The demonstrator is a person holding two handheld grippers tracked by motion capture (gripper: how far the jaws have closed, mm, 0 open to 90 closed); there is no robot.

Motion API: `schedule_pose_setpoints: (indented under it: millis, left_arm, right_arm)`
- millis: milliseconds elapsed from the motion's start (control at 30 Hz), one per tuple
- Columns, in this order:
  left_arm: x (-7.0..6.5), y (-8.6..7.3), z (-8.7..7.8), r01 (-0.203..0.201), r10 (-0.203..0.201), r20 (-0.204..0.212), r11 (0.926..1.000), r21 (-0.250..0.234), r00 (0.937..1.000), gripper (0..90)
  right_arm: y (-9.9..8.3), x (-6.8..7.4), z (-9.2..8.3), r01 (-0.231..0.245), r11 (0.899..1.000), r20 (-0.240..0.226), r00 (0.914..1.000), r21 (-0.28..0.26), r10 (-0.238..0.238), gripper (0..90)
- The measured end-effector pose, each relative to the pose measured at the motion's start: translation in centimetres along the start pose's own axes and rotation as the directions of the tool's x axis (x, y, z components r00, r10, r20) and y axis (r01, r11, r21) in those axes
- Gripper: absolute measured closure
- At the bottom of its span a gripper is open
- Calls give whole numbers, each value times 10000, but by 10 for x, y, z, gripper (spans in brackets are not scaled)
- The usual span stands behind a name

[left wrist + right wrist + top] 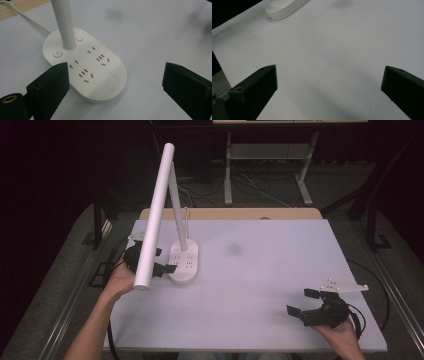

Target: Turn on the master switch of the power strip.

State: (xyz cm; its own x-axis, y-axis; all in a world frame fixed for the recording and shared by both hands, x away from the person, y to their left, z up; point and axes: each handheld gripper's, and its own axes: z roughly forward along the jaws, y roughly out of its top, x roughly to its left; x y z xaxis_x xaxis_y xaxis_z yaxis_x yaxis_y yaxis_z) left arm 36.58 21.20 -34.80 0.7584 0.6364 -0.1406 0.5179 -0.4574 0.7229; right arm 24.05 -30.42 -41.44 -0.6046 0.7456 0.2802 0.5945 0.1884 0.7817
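One white desk lamp stands far left on the counter, its oval base bearing sockets and buttons. The left gripper hovers beside that base, fingers open; the right gripper rests near right, fingers spread

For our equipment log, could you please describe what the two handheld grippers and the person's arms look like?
Both the left gripper and the right gripper are matte black, each with two blocky, wedge-shaped jaws. The right one carries a pale grey three-cornered plate with small dark holes, and a black cable loops behind it. A brass-coloured ring shows on the left gripper's body. The forearms are bare; no sleeves or gloves are visible.
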Motion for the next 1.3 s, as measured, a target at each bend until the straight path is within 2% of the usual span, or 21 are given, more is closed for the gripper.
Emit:
schedule_pose_setpoints:
  millis: [300,700,867,967,1000,1300]
  left_arm:
    - [11,6,3,200,-196,-158,9995,226,9997,88]
    - [26,14,3,333,-326,-335,9993,190,9989,123]
    - [35,16,3,512,-511,-440,9987,10,9977,145]
    - [39,16,4,756,-758,-429,9971,-72,9962,159]
    - [40,15,4,710,-711,-428,9975,-45,9965,164]
    - [52,13,11,1351,-1366,-449,9902,-339,9896,212]
  right_arm:
    - [0,0,0,9,10000,-35,10000,88,-8,0]
    - [-1,0,-1,-5,10000,-31,10000,66,6,0]
    - [-1,-1,-1,14,10000,-37,10000,79,-13,0]
    - [-1,-1,-1,-1,10000,-26,10000,51,2,0]
    - [-1,-1,-1,4,10000,-22,10000,43,-3,0]
    - [-2,-2,-2,2,10000,8,10000,30,-2,0]
